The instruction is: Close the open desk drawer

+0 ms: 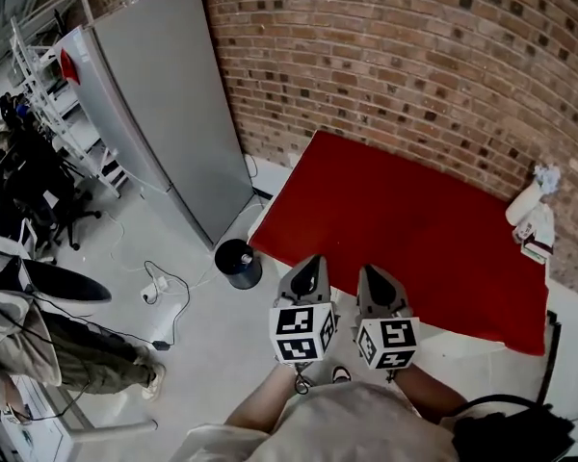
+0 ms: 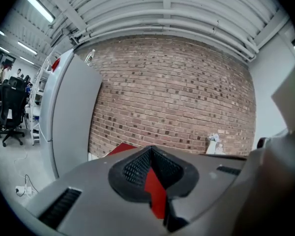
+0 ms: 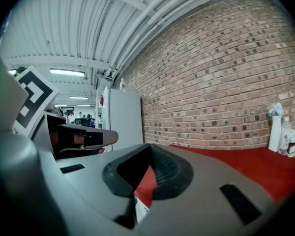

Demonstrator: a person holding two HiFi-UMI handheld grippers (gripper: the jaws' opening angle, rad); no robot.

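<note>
Desk drawer is not showing in any view. Its front is probably sitting under the near edge of the red-topped desk (image 1: 414, 229), where the grippers and the person's own body are blocking the line of sight, so whether it is standing open or already pushed home cannot be told.

The person is holding the left gripper (image 1: 311, 266) and the right gripper (image 1: 374, 275) side by side, close together but not touching. Both are hovering over the desk's near edge and pointing roughly level across the red top toward the brick wall (image 1: 414, 56). This paired, raised carriage reads as a neutral posture and not a push. Neither tip is meeting any surface.

Both pairs of jaws are sitting closed, pads meeting at the tips. Only a sliver of the red top is showing through the gap behind them, and nothing is being gripped.

A grey cabinet (image 1: 164, 94) is standing to the desk's left. White bottles (image 1: 532, 215) are sitting at its far right corner, well clear of the work.
</note>
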